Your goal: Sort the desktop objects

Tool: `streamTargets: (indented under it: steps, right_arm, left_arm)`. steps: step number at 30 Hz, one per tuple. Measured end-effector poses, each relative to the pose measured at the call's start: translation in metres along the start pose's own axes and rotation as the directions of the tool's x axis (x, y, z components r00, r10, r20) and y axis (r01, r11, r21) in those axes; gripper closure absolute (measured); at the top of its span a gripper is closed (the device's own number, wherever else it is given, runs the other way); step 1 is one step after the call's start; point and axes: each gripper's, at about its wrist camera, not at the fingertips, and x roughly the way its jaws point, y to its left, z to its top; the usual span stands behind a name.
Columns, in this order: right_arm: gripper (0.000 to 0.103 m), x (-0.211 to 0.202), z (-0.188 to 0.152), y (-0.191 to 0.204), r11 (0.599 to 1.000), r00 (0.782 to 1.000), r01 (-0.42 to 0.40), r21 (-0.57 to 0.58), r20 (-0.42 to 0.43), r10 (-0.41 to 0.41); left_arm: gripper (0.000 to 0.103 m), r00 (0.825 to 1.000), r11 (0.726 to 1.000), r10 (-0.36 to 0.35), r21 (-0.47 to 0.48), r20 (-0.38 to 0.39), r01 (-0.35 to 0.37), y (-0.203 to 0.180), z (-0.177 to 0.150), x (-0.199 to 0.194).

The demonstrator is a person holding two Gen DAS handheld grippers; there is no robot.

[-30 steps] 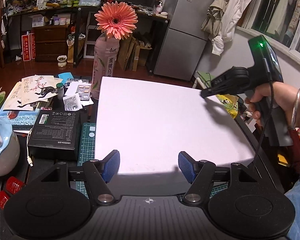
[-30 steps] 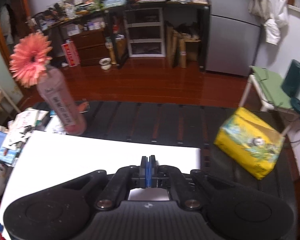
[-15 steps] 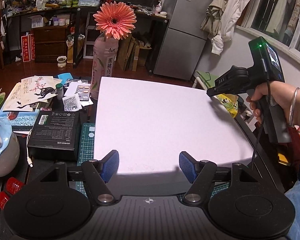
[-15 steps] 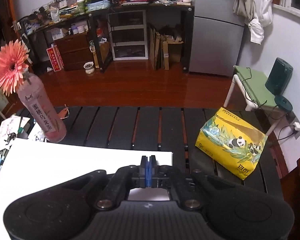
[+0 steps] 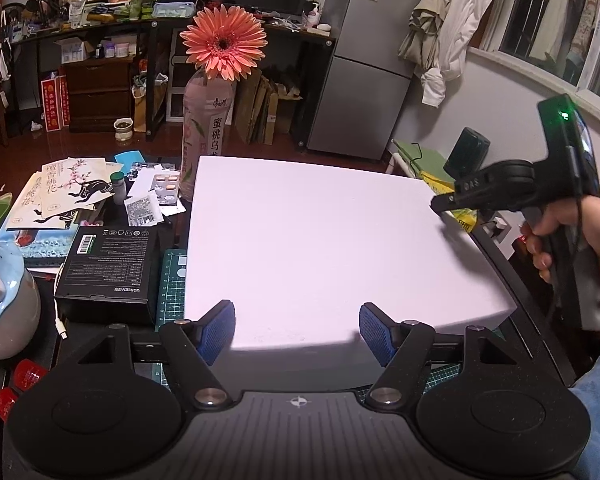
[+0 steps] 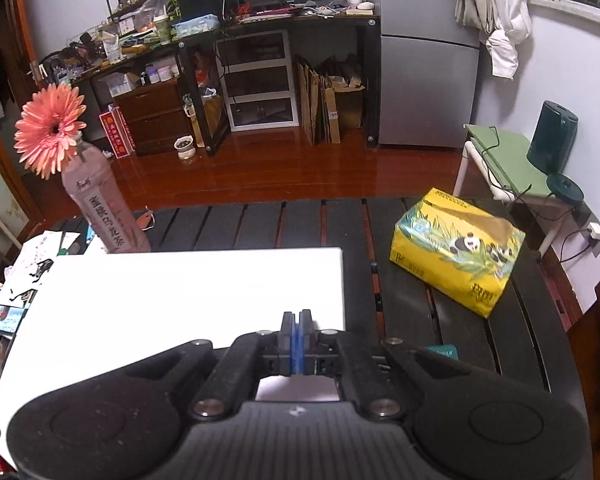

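Observation:
A big white slab [image 5: 320, 248] lies flat in the middle of the dark slatted desk [image 6: 260, 224]. My left gripper [image 5: 297, 328] hovers open at the slab's near edge, its blue pads [image 5: 220, 326] apart over the top face and touching nothing. My right gripper [image 6: 296, 334] is shut and empty, above the white slab [image 6: 180, 292] close to its right edge. In the left wrist view a hand holds the right gripper [image 5: 440, 203] with its tip at the slab's far right corner. A yellow panda tissue pack [image 6: 456, 248] lies to the right of the slab.
A pink bottle [image 5: 206, 140] holding an orange flower [image 5: 224, 42] stands at the slab's far left corner. Left of the slab lie a black box [image 5: 108, 272], papers [image 5: 64, 192], pill blisters [image 5: 166, 184], a blue-white pot [image 5: 0, 300] and a green cutting mat [image 5: 174, 280].
The right gripper has moved to the right across the slab towards its right edge, still shut. The left gripper has stayed where it was.

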Motion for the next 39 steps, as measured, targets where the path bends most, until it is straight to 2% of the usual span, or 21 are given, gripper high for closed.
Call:
streamTargets:
  steps: [8, 21, 30, 39]
  right_arm:
    - [0.103, -0.023, -0.027, -0.004, 0.998, 0.999, -0.042, 0.048, 0.01, 0.042]
    - [0.103, -0.066, -0.073, 0.005, 0.999, 0.999, -0.039, -0.031, 0.0, 0.039]
    - [0.103, -0.084, -0.09, 0.003, 0.998, 0.998, -0.059, -0.011, -0.008, 0.059]
    - [0.103, -0.086, -0.092, 0.003, 0.999, 0.998, -0.053, 0.002, -0.014, 0.053]
  left_arm:
    - [0.036, 1.0, 1.0, 0.011, 0.013, 0.003, -0.011, -0.002, -0.001, 0.0]
    - [0.036, 1.0, 0.999, 0.025, 0.033, 0.006, -0.026, -0.006, -0.003, 0.001]
    - [0.036, 0.999, 0.998, 0.038, 0.056, 0.006, -0.038, -0.008, -0.005, 0.001]
    - [0.034, 0.998, 0.994, 0.064, 0.092, 0.006, -0.064, -0.013, -0.007, 0.001]
